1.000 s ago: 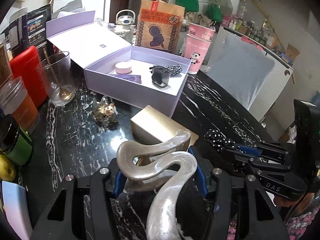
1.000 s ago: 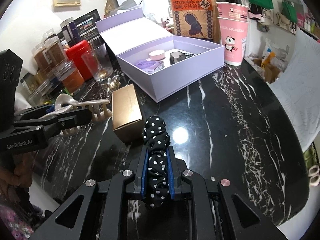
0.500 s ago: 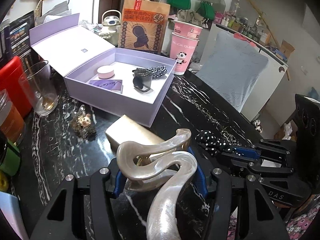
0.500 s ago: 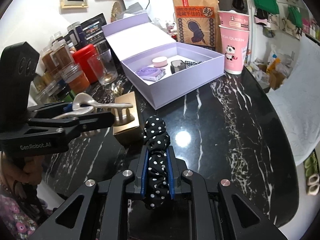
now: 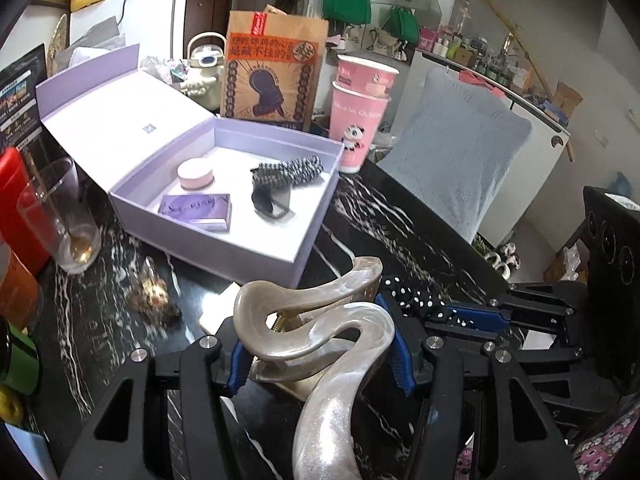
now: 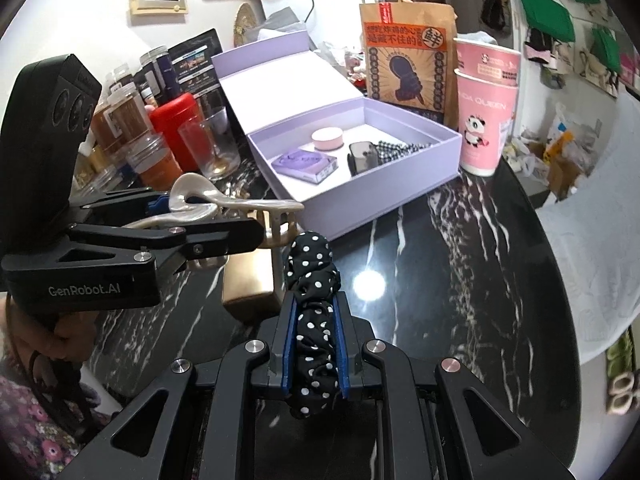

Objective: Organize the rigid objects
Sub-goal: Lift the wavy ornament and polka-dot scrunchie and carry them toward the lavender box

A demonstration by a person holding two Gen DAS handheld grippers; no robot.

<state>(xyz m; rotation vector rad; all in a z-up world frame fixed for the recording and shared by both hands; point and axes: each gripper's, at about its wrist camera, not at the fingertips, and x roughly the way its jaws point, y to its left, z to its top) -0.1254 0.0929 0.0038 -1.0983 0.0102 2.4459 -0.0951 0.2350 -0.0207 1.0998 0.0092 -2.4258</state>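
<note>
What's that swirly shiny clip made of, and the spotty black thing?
The hair claw clip looks like hard plastic with a glossy, pearly beige swirl; its smooth shine suggests acrylic, though I can't be sure. The polka-dot scrunchie looks like soft, matte fabric: it bunches and wrinkles.

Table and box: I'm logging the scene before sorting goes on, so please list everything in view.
box: 1, lilac, open, mid-table
pink jar: 1, in box
purple packet: 1, in box
black clip: 1, in box
checked scrunchie: 1, black-white, in box
gold box: 1, before lilac box
cups: 2, pink, stacked, right of box
paper bag: 1, brown, behind box
glass: 1, clear, left of box
red canister: 1, left
hair claw: 1, pearl, in left gripper
dotted scrunchie: 1, black, in right gripper
</note>
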